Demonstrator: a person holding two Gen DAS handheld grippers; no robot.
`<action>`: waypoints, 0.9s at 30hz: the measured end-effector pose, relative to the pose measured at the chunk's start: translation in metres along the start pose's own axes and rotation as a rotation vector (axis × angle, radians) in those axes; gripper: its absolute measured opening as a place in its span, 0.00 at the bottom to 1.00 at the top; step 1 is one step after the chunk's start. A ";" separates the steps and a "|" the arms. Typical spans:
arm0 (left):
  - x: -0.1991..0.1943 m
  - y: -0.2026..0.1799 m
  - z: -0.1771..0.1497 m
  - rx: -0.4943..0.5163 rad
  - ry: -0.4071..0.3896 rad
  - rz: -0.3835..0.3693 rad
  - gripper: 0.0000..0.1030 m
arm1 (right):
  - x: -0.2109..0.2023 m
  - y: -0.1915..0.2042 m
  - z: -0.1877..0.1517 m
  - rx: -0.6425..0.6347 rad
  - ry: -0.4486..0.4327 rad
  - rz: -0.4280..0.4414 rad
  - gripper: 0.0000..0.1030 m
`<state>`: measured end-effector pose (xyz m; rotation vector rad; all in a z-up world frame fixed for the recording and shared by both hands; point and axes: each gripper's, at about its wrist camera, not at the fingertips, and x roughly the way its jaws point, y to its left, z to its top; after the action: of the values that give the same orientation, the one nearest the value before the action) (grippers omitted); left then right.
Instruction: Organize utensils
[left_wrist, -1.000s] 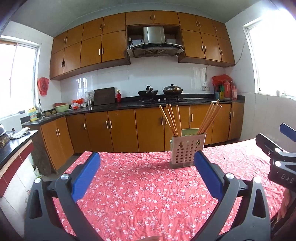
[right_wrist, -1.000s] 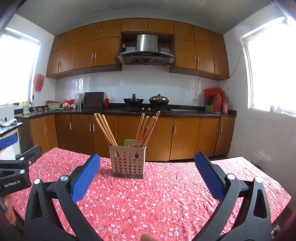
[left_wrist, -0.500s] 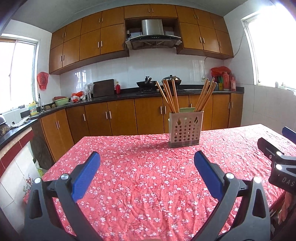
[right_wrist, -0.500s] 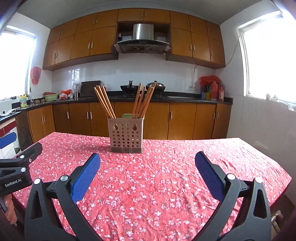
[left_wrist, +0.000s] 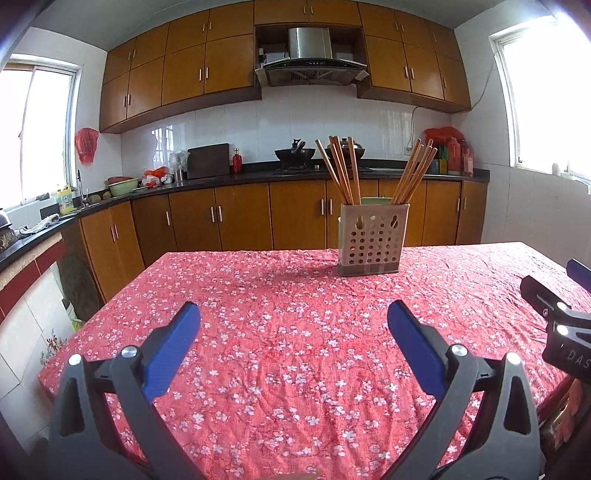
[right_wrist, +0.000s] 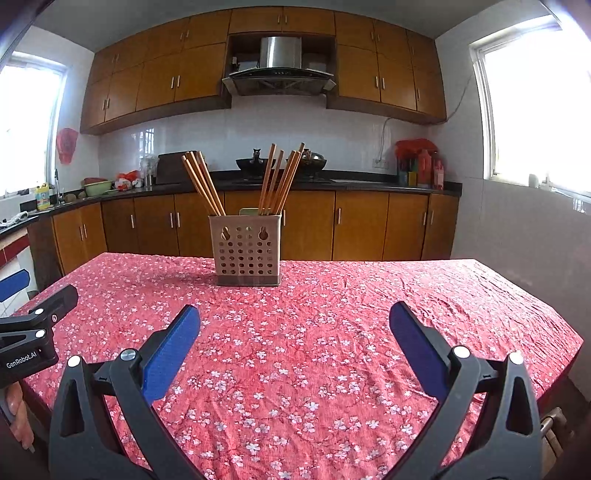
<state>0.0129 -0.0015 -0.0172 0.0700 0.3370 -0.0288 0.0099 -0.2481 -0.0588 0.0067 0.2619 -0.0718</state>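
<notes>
**Two open tongs above a table with a chopstick holder**

A table covered with a red cloth printed with small white flowers fills the lower part of both views. Toward the far side of the table stands a beige holder with round holes in its front wall. Two bunches of wooden chopsticks stand in it: one leans left, the other leans right. Something pale green shows between the bunches at the holder's rim; what it is cannot be told.

The left tongs hang over the near part of the table, their blue-padded fingers spread wide with nothing between them. The right tongs are likewise spread wide and empty, to the right of the left ones. Both are well apart from the holder and point toward it.

Behind the table is a kitchen: brown wooden cupboards below a dark counter, more cupboards above, a steel cooker hood and two dark pans on the stove. Bright windows sit on both side walls.
</notes>
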 end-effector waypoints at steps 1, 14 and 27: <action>0.001 0.000 0.000 0.000 0.002 -0.001 0.96 | 0.000 0.000 -0.001 -0.002 0.001 -0.002 0.98; 0.006 0.001 0.000 -0.003 0.015 -0.011 0.96 | -0.001 -0.004 -0.002 0.003 0.015 -0.005 0.98; 0.006 0.001 0.001 -0.006 0.016 -0.017 0.96 | 0.002 -0.007 -0.001 0.006 0.022 -0.002 0.98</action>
<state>0.0191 -0.0008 -0.0185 0.0618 0.3540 -0.0439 0.0110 -0.2552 -0.0600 0.0134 0.2835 -0.0747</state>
